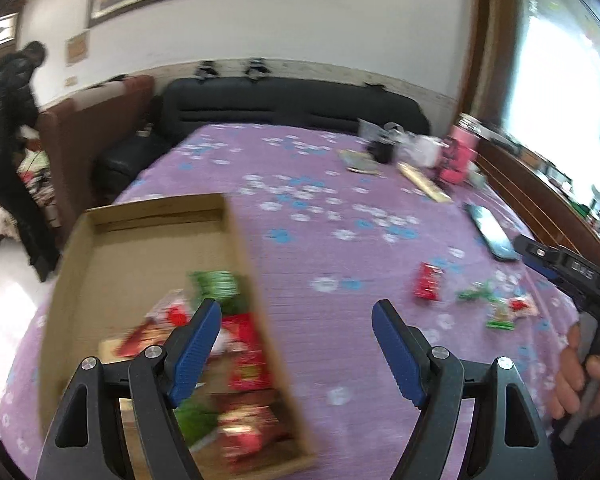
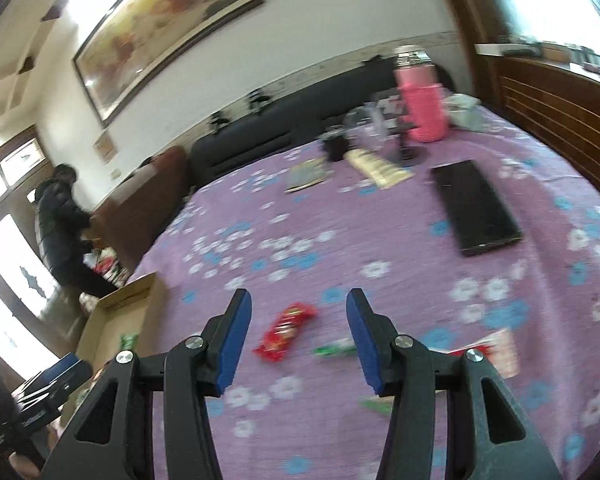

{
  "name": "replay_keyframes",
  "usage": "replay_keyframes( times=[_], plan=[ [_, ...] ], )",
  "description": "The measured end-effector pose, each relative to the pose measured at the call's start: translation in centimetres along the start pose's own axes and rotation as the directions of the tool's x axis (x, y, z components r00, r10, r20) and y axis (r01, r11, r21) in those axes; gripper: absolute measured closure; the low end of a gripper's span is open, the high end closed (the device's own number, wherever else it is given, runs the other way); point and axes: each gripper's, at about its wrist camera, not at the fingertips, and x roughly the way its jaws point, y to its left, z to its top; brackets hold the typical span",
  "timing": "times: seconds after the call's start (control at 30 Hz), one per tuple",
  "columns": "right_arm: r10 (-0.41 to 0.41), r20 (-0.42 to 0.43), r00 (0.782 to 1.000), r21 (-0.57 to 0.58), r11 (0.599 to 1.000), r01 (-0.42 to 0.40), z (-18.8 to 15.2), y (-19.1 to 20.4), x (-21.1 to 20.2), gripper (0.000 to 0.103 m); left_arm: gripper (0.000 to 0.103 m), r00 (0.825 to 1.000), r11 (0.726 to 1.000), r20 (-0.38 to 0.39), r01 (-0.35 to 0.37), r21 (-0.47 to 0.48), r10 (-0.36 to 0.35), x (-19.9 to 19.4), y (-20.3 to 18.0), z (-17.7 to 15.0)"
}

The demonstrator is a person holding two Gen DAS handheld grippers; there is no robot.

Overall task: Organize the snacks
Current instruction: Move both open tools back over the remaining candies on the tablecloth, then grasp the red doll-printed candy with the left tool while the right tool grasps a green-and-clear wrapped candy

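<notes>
The left wrist view looks down into an open cardboard box (image 1: pixel 148 240) at the lower left of the frame, with blurred red and green snack packets (image 1: pixel 236 352) heaped in its near end. The right wrist view catches only a corner of that box (image 2: pixel 120 312) at its lower left edge, but shows the loose snacks on the purple flowered counter (image 2: pixel 340 232) far more plainly.

In the right wrist view the right gripper (image 2: pixel 298 340) has its blue-padded fingers (image 2: pixel 234 344) moderately apart with nothing clamped. A red packet (image 2: pixel 286 332) lies on the cloth between them in the frame, just beyond the tips and nearer the left finger. A green packet (image 2: pixel 334 349) lies beside the right finger, and a red-and-white packet (image 2: pixel 496 350) shows to the lower right, partly hidden behind the gripper body. The view is tilted, the room's wall slanting across the frame.

In the left wrist view the left gripper (image 1: pixel 296 352) stands wide apart and empty; its left finger (image 1: pixel 196 352) overlaps the packets in the box, its right finger is over bare cloth. The same loose packets sit at centre right: red (image 1: pixel 428 280), green (image 1: pixel 476 291). At the right edge a hand (image 1: pixel 580 376) grips the other gripper's handle.

A dark phone (image 2: pixel 474 212) and a pink flask (image 2: pixel 422 108) lie toward the far side.
</notes>
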Motion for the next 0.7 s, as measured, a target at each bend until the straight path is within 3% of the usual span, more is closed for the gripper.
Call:
replay_keyframes(
  times=[0.17, 0.4, 0.57, 0.63, 0.7],
  plan=[
    [-0.036, -0.010, 0.999, 0.118, 0.992, 0.037, 0.3, -4.6, -0.2, 0.055, 0.022, 0.990, 0.989, -0.097, 0.111, 0.098, -0.101, 2.6, -5.8, 1.5],
    [-0.005, -0.053, 0.999, 0.202, 0.979, 0.016, 0.2, -6.7, 0.6, 0.055, 0.029, 0.970, 0.970, -0.216, 0.154, 0.188, -0.112, 9.2, -12.0, 2.6],
    [0.020, -0.058, 0.998, 0.210, 0.978, -0.007, 0.1, -6.6, 0.6, 0.055, 0.043, 0.954, 0.972, -0.290, 0.140, 0.190, -0.080, 13.7, -13.8, 2.7],
    [0.027, -0.060, 0.998, 0.208, 0.978, -0.014, 0.0, -6.5, 0.6, 0.055, 0.044, 0.950, 0.972, -0.302, 0.145, 0.186, -0.084, 14.7, -14.2, 2.6],
    [0.032, -0.062, 0.998, 0.206, 0.978, -0.018, 0.0, -6.3, 0.5, 0.055, 0.067, 0.946, 0.974, -0.317, 0.135, 0.183, -0.071, 15.8, -14.5, 2.4]
  ],
)
